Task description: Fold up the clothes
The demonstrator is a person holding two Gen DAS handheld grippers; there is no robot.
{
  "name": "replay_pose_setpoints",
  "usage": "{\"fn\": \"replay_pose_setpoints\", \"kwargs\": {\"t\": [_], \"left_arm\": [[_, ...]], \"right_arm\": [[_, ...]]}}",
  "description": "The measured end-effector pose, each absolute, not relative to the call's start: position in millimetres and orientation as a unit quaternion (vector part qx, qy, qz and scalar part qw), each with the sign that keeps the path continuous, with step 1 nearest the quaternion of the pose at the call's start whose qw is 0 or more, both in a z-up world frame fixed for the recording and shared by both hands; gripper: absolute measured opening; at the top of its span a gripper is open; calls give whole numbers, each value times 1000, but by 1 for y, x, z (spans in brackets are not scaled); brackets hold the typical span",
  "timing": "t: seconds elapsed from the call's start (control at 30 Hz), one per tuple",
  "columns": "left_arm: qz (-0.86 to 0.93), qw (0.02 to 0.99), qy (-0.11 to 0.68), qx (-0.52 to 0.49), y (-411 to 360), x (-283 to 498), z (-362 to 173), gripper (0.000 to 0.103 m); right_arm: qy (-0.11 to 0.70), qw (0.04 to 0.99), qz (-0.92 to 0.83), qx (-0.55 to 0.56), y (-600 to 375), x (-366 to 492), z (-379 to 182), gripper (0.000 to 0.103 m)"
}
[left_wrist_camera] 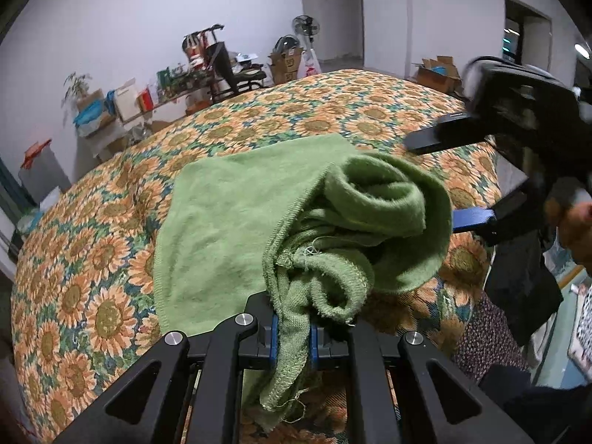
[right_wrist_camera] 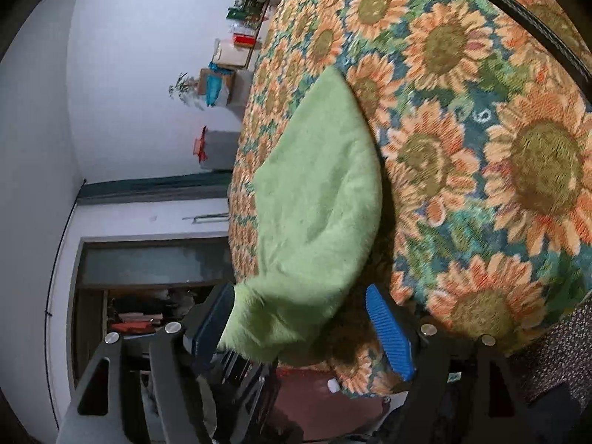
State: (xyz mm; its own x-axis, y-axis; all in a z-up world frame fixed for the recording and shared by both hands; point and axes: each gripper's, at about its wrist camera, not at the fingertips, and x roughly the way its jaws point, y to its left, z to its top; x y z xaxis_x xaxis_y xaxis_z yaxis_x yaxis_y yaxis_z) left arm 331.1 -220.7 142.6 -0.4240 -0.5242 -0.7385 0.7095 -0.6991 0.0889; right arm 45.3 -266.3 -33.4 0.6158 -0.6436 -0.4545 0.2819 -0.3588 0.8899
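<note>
A green cloth lies on a bed with a sunflower-print cover. Its far half is flat; the near right part is bunched into a loose roll. My left gripper is shut on a hemmed edge of the cloth, which hangs down between its blue pads. My right gripper comes in from the right, with its fingers wide apart on either side of the rolled edge. In the right wrist view, which is rolled on its side, the right gripper is open. A fold of the green cloth lies between its pads, unpinched.
The sunflower cover fills most of the right wrist view, crossed by a black cable at the top right. Boxes, a chair and a standing fan line the far wall. A person's hand is at the right edge.
</note>
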Motion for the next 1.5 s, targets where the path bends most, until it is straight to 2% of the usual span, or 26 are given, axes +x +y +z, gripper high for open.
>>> {"fn": "replay_pose_setpoints", "kwargs": {"t": [0.3, 0.33, 0.37, 0.47, 0.57, 0.63, 0.73, 0.8, 0.87, 1.13, 1.2, 1.3, 1.5], "left_arm": [[-840, 357, 93, 398, -203, 325, 136, 12], [-840, 358, 94, 397, -203, 325, 136, 12], [-840, 357, 96, 397, -203, 326, 135, 12], [-847, 346, 94, 393, -200, 327, 136, 12], [-846, 340, 91, 400, -195, 325, 133, 12], [-843, 341, 117, 400, -196, 327, 130, 13], [-837, 339, 174, 392, -201, 338, 129, 34], [-833, 341, 217, 377, -206, 353, 131, 51], [-828, 342, 258, 362, -210, 367, 133, 59], [-818, 285, 425, 264, -244, 438, 155, 60], [-793, 332, 439, 262, -266, 445, 156, 68], [-750, 397, 442, 289, -297, 440, 147, 68], [-695, 371, 517, 336, -337, 412, 101, 68]], "right_arm": [[-96, 541, -369, 749, -297, 84, -66, 75], [-92, 545, -364, 749, -299, 88, -67, 62], [-88, 548, -361, 750, -300, 92, -69, 41], [-88, 552, -369, 742, -300, 90, -69, 26], [-88, 554, -383, 734, -300, 86, -65, 17], [-84, 557, -390, 728, -297, 82, -62, 15], [-87, 563, -388, 725, -298, 84, -58, 14], [-86, 570, -387, 719, -300, 85, -53, 13], [-79, 578, -393, 710, -301, 85, -46, 13], [-29, 583, -441, 681, -277, 72, -37, 13], [-26, 578, -441, 686, -273, 70, -43, 13], [-19, 574, -443, 688, -273, 73, -47, 13], [-17, 586, -449, 675, -275, 77, -40, 13]]}}
